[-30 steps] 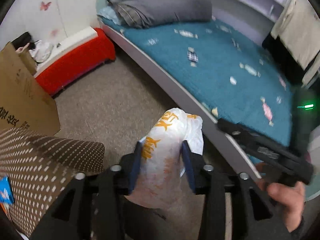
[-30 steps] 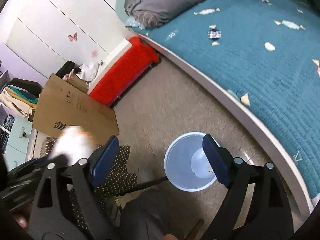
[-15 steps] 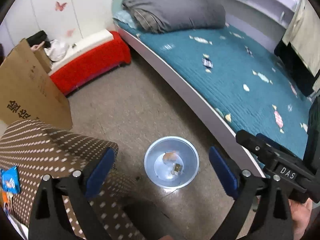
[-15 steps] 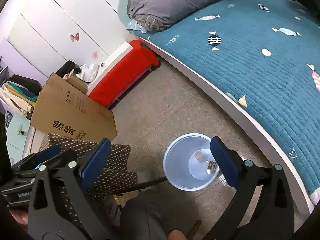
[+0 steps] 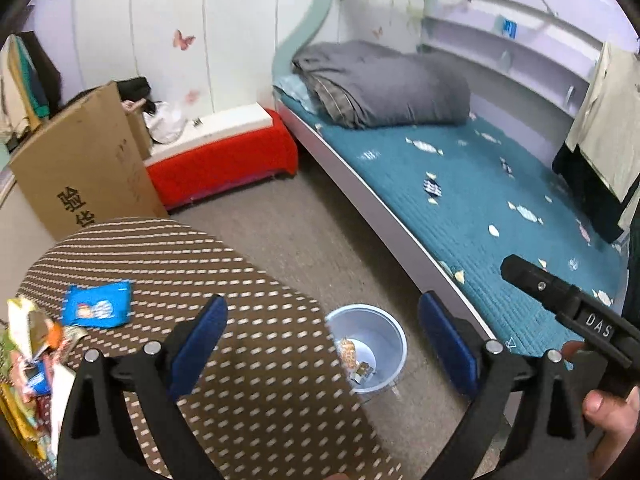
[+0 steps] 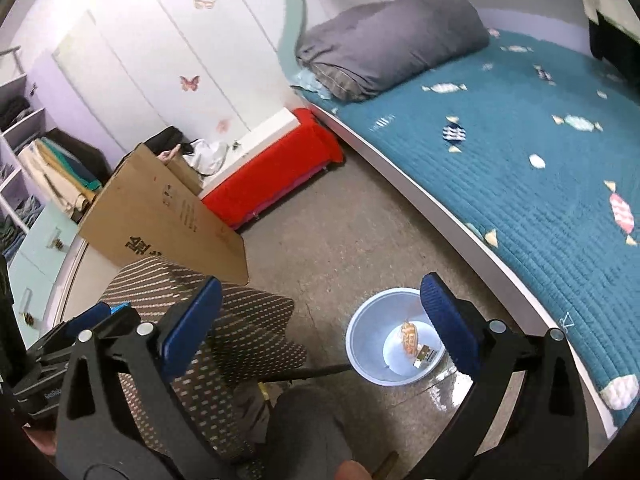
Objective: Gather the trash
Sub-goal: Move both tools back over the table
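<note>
Both the left gripper (image 5: 323, 334) and right gripper (image 6: 322, 314) are wide open and hold nothing. The trash bin (image 6: 362, 330) on the floor holds some wrappers; more, probably snack packets (image 5: 98, 306), wait on the dotted table (image 5: 248, 320).

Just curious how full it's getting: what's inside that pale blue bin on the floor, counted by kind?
Crumpled white-and-orange plastic bag: 1
Small dark-and-yellow packet: 1
Total: 2 pieces, both on the bottom of the pale blue round plastic bin.
</note>
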The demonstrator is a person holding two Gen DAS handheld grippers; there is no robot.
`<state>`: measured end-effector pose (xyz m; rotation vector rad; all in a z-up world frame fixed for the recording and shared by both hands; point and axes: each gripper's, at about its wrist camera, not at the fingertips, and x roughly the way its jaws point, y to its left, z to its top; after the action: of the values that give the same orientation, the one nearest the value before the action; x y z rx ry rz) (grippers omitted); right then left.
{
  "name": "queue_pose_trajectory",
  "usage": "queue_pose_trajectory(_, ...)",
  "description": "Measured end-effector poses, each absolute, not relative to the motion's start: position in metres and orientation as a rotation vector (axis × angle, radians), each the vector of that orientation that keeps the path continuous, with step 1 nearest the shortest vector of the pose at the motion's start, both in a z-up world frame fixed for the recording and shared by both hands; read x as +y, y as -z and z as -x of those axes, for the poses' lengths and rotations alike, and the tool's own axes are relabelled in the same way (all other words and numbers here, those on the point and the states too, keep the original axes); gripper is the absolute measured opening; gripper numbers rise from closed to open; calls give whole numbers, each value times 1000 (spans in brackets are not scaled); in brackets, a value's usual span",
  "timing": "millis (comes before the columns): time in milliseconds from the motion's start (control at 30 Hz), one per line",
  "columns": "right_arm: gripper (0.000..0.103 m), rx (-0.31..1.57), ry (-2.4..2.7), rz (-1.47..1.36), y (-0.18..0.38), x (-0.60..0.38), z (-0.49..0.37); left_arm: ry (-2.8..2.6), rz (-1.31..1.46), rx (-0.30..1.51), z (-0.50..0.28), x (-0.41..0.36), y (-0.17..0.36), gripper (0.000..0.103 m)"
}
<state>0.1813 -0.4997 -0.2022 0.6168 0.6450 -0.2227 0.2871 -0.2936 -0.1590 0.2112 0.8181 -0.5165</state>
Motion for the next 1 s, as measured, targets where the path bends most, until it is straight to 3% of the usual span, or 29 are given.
queue_pose_trajectory(667, 97, 585, -20, -449, 126, -348, -184, 325, -141, 620, -226, -135, 99, 96)
queue_pose_trajectory(1000, 97, 627, -155, -353, 130, -274, -195, 48, -28, 588, -215, -23, 115, 96)
